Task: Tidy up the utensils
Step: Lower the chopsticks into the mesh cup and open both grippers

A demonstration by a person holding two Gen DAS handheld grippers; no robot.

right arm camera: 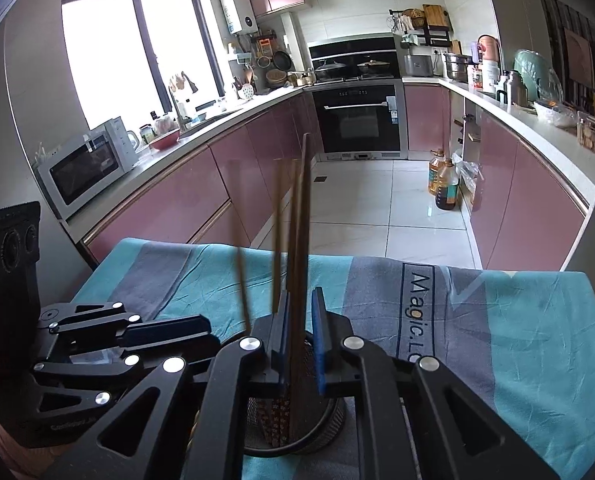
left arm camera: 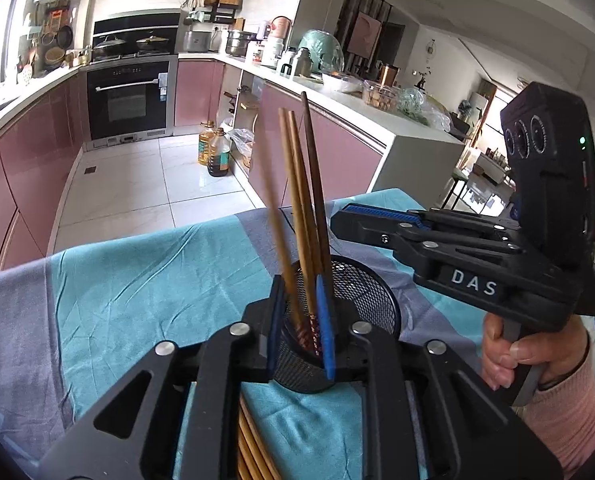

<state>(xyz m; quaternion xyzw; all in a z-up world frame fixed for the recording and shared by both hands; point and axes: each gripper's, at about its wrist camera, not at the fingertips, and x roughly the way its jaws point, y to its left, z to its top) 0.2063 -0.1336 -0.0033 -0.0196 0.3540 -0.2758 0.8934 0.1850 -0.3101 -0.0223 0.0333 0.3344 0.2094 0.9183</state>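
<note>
A black mesh cup [left arm camera: 361, 292] stands on the teal and grey cloth [left arm camera: 137, 280]. Several wooden chopsticks [left arm camera: 301, 184] stand upright in it, one streaked with motion blur. My left gripper [left arm camera: 301, 320] is open by a narrow gap, its blue pads either side of the chopsticks without pressing them. In the right wrist view my right gripper [right arm camera: 301, 340] hovers over the cup [right arm camera: 329, 420]. It is slightly open, and a dark chopstick [right arm camera: 299, 216] passes between its pads, clear of the right pad. More chopsticks [left arm camera: 253, 440] lie under the left gripper.
A hand [left arm camera: 537, 352] in a pink sleeve holds the right gripper [left arm camera: 345, 216] just right of the cup. The left gripper [right arm camera: 205, 330] sits close on the other side. The cloth's [right arm camera: 537, 340] far edge drops to a tiled floor with oil bottles [right arm camera: 443, 184] and pink cabinets.
</note>
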